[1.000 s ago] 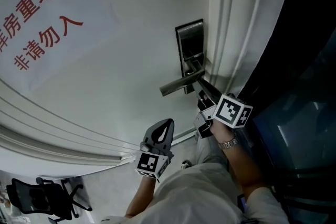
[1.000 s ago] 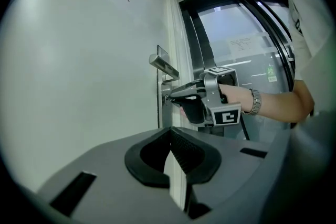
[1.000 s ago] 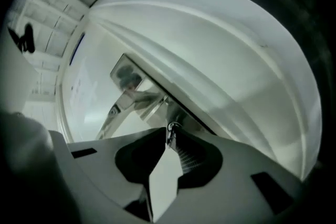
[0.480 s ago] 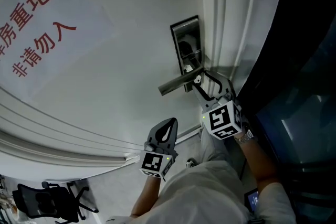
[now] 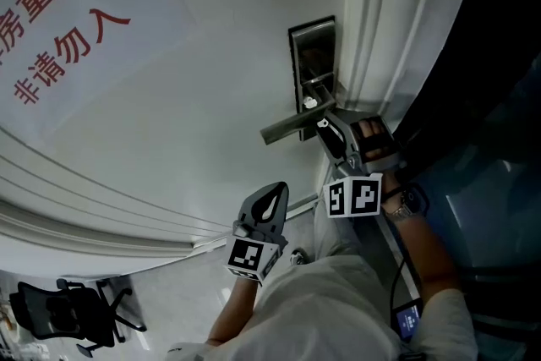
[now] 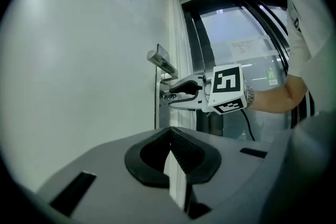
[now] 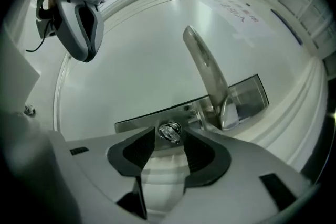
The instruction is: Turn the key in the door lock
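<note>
We see a black office chair [image 5: 61, 314] on the pale floor [image 5: 165, 300]. Dark window glass [image 5: 499, 173] stands at our right

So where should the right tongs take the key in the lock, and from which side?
Probably its small shiny head, the only part of the key standing proud of the lock plate. Come straight at the door, clear of the lever handle beside it; the open right tongs straddle it.

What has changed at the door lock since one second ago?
The right claw rolled about its own axis and let go of the key: its jaws now stand apart, with the key between them but not pressed. The left claw stayed shut and in place, and the door handle kept its angle.
</note>
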